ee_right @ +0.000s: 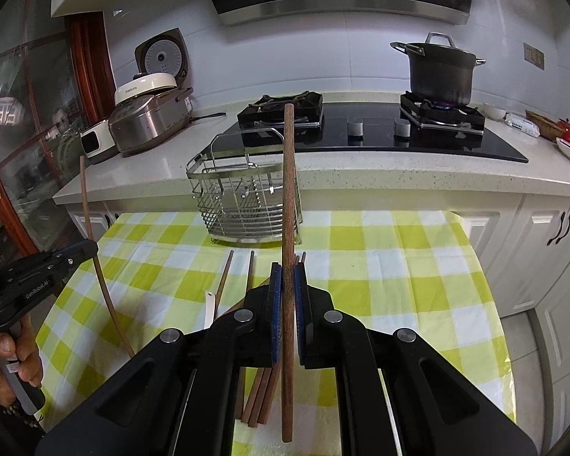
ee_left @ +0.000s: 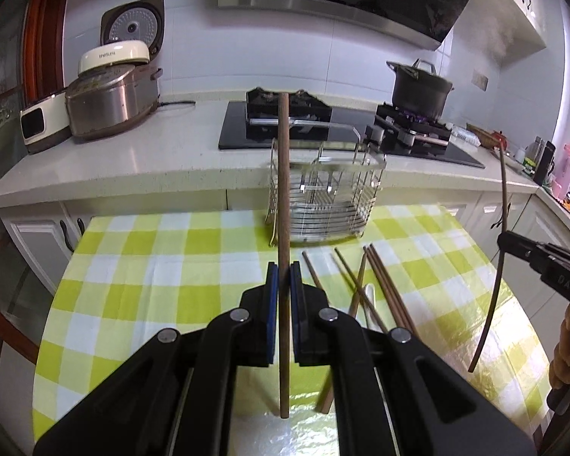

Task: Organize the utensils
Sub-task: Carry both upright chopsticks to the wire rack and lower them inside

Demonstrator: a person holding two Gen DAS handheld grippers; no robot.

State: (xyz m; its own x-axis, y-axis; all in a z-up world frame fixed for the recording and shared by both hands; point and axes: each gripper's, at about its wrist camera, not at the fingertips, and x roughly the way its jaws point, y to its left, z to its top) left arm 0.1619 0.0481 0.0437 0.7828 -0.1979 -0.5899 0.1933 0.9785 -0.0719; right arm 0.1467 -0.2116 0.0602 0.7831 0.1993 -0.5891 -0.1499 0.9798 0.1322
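Observation:
My left gripper (ee_left: 284, 269) is shut on a brown wooden chopstick (ee_left: 284, 197) held upright above the table. My right gripper (ee_right: 287, 271) is shut on another brown chopstick (ee_right: 288, 190), also upright. Each gripper shows in the other's view, the right gripper (ee_left: 507, 241) at the right edge and the left gripper (ee_right: 89, 247) at the left edge. A wire utensil basket (ee_left: 323, 193) stands at the table's far edge, also in the right wrist view (ee_right: 243, 197). Several loose chopsticks (ee_left: 383, 285) and a white utensil (ee_right: 208, 307) lie on the cloth below the grippers.
The table has a green and white checked cloth (ee_left: 152, 258). Behind it a white counter (ee_left: 163, 152) carries a rice cooker (ee_left: 110, 102), a black gas hob (ee_right: 361, 133) and a dark pot (ee_right: 440, 72) over a lit burner. White cabinets (ee_right: 551, 247) stand at right.

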